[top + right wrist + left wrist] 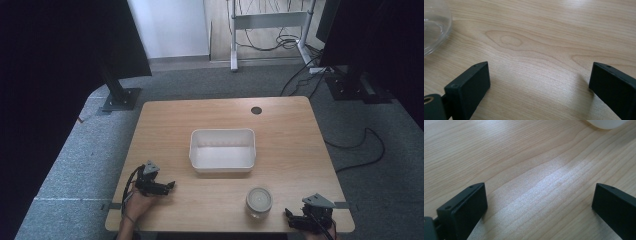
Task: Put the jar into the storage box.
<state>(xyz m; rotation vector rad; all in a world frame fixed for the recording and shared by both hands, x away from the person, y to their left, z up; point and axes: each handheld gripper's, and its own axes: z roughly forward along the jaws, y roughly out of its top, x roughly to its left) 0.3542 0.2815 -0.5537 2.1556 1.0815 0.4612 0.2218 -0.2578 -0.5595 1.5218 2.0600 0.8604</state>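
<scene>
The left claw (170, 185) rests low near the table's (165, 120) front left corner, its jaws spread wide with nothing but bare wood between them. The right claw (289, 214) sits at the front right corner, jaws likewise wide apart and empty. A glass jar (259, 202) with a pale lid stands near the front edge, just beside the right claw on its left; in the right gripper view its clear curved wall (434, 25) shows at the upper left. A white plastic tub (223, 150) stands at the table's middle, well apart from both claws.
</scene>
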